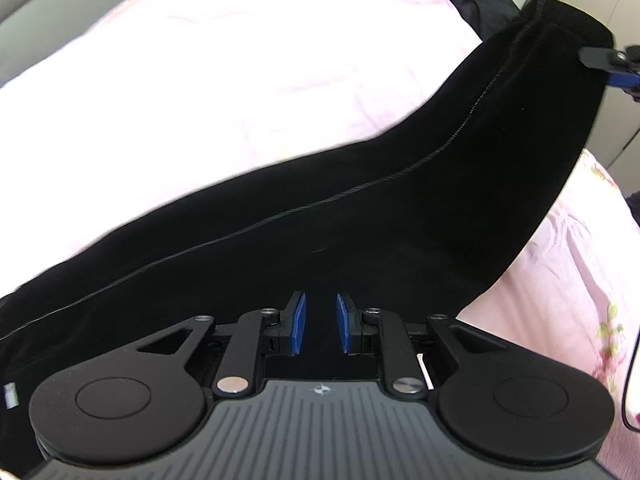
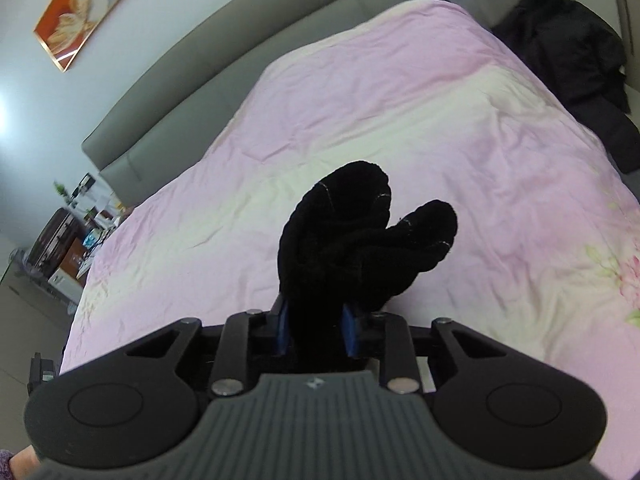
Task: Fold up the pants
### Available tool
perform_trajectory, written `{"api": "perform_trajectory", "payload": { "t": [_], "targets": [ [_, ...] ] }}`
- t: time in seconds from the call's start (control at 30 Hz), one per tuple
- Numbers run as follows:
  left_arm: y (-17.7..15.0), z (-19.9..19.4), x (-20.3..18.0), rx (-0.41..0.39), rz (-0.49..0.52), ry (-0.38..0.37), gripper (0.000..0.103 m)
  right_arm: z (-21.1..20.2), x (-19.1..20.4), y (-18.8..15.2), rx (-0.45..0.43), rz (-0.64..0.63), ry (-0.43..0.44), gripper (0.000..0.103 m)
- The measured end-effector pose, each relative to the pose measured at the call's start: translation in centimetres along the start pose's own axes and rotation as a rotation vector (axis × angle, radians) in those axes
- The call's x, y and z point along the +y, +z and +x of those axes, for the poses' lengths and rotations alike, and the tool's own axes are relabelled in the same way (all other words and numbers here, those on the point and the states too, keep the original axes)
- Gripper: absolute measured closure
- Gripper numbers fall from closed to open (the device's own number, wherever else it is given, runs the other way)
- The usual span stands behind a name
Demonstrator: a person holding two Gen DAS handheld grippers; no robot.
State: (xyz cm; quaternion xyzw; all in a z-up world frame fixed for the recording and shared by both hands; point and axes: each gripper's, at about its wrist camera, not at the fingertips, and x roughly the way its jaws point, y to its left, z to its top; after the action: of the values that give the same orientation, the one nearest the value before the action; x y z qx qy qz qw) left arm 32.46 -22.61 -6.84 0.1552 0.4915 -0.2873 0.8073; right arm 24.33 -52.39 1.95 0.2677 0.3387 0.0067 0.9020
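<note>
While your left gripper hangs over the black fleece pants, its blue pads stand narrowly apart; whether they pinch cloth, you cannot tell. From there the pants stretch up and rightward above the pink quilted bedspread. Your right gripper is clamped on a bunched fold, lifted clear.

Both views were bright, lit by soft, even daylight. The pink bedspread blew out almost to white toward 11 o'clock in the left wrist view. The black pants showed almost no detail. Fisheye distortion curved the edges, with dark, blurred corners.
</note>
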Motion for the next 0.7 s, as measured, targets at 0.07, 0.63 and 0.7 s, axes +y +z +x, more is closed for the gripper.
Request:
{"api": "perform_trajectory", "payload": {
  "t": [0.07,0.63,0.7],
  "targets": [
    [-1.3,-2.4,2.0,-0.025,-0.008,0.020,0.081,0.9,3.9,0.1,0.006,-0.052,0.027,0.081],
    [-12.0,-4.6,17.8,-0.032,-0.261,-0.005,0.081,23.2,25.5,-15.5,0.411,-0.320,0.075,0.082],
    [-12.4,-3.7,18.6,-0.024,-0.269,-0.023,0.081,25.4,25.7,-18.2,0.457,-0.373,0.049,0.082]
  ]
}}
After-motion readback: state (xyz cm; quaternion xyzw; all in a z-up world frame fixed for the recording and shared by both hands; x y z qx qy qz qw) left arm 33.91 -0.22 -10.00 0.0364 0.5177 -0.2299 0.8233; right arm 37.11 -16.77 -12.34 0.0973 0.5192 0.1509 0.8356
